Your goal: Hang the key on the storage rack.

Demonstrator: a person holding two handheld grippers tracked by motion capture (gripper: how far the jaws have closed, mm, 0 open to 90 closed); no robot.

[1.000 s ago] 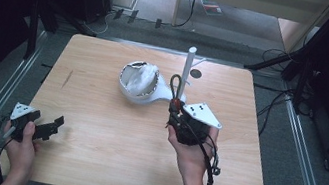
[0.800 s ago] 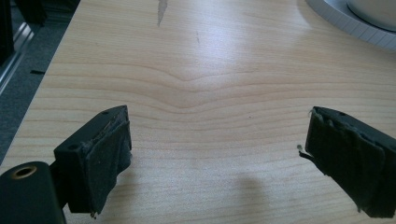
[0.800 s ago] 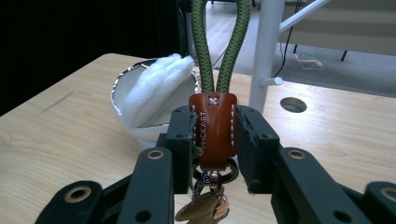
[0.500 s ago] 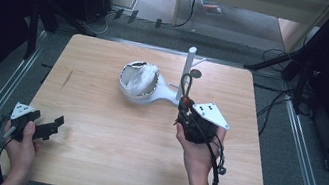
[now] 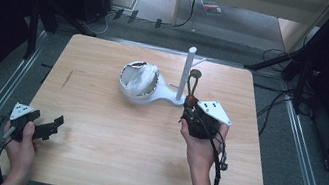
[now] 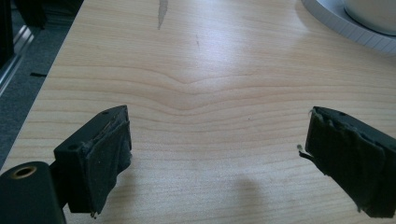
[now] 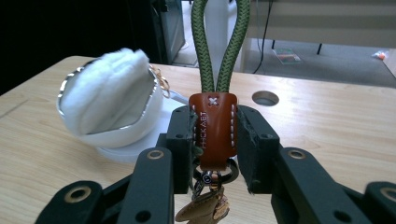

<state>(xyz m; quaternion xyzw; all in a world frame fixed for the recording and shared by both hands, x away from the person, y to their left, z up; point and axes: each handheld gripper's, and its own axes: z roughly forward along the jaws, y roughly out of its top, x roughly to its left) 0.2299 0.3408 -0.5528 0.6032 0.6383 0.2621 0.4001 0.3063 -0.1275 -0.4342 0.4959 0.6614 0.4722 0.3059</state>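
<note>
My right gripper (image 7: pixel 215 135) is shut on a keychain (image 7: pixel 214 130), clamping its brown leather tab with white stitching. Its green braided rope loop (image 7: pixel 219 42) stands up from the tab, and metal rings and a tan tag hang below. In the high view the right gripper (image 5: pixel 190 108) holds the keychain (image 5: pixel 192 84) just right of a white upright post (image 5: pixel 187 73). The post rises from a white stand whose bowl (image 5: pixel 139 83) holds white padding. My left gripper (image 5: pixel 53 123) stands open near the table's front left, with nothing between its pads (image 6: pixel 105 156).
The stand's white bowl (image 7: pixel 109 105) with its padding sits to the left in the right gripper view, a gold ring at its rim. A round hole (image 7: pixel 265 98) is cut in the wooden table (image 5: pixel 91 156) beyond the post. Metal rails run along both table sides.
My right gripper has carried the keychain a little to the right and nearer the post. The left gripper has stayed where it was.
</note>
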